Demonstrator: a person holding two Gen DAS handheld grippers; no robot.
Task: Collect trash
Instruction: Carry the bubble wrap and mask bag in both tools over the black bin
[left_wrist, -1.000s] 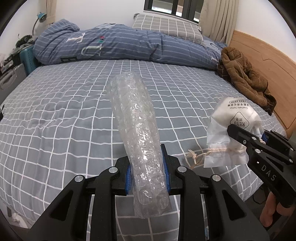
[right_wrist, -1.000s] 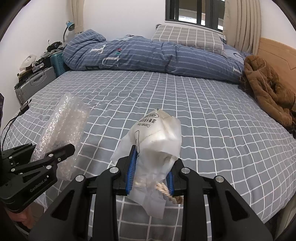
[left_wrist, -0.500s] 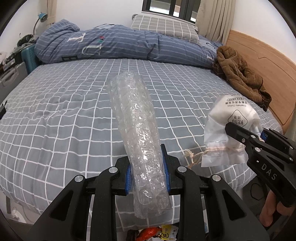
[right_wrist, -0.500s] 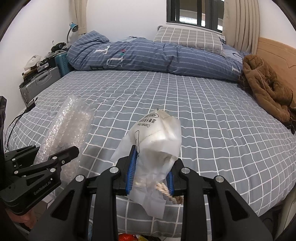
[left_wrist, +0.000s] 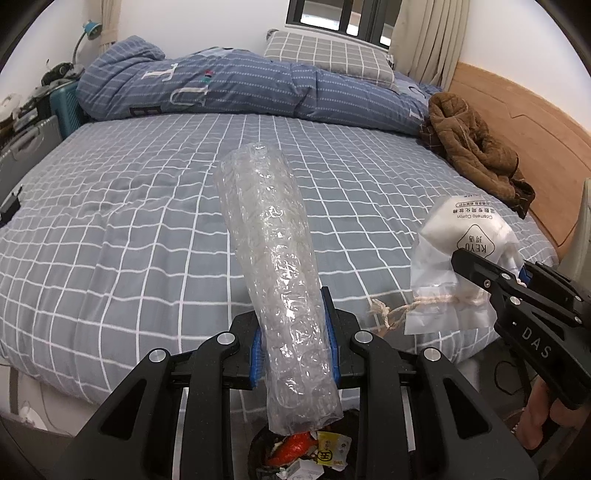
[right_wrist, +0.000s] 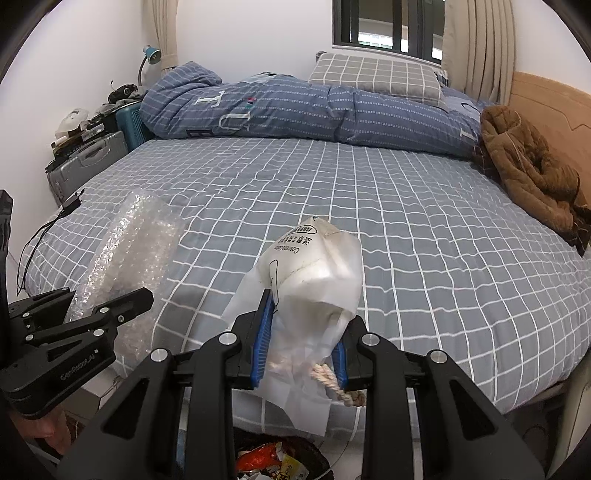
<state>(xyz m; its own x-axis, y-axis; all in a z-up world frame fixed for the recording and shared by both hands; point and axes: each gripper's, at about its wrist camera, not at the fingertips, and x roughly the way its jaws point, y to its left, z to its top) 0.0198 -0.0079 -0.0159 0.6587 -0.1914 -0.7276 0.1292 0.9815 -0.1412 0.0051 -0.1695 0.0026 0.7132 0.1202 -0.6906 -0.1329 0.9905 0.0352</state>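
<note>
My left gripper (left_wrist: 293, 334) is shut on a long roll of clear bubble wrap (left_wrist: 273, 266) that sticks up and forward from the jaws. That roll (right_wrist: 129, 254) and the left gripper (right_wrist: 110, 314) also appear at the left of the right wrist view. My right gripper (right_wrist: 301, 339) is shut on a white plastic cotton-pad bag (right_wrist: 314, 280) with a rope drawstring (right_wrist: 338, 391). The same bag (left_wrist: 465, 266) hangs at the right of the left wrist view. A trash bin (left_wrist: 306, 456) holding wrappers lies below both grippers, seen again as the bin (right_wrist: 277, 461).
A bed with a grey checked sheet (left_wrist: 140, 229) fills the view ahead. A blue duvet (left_wrist: 229, 88) and pillow (left_wrist: 328, 55) lie at its far side, a brown coat (left_wrist: 476, 147) by the wooden headboard. Suitcases (right_wrist: 88, 158) stand left of the bed.
Both grippers have drawn back from the bed with their loads. The bed's near edge and the trash bin below have come into view.
</note>
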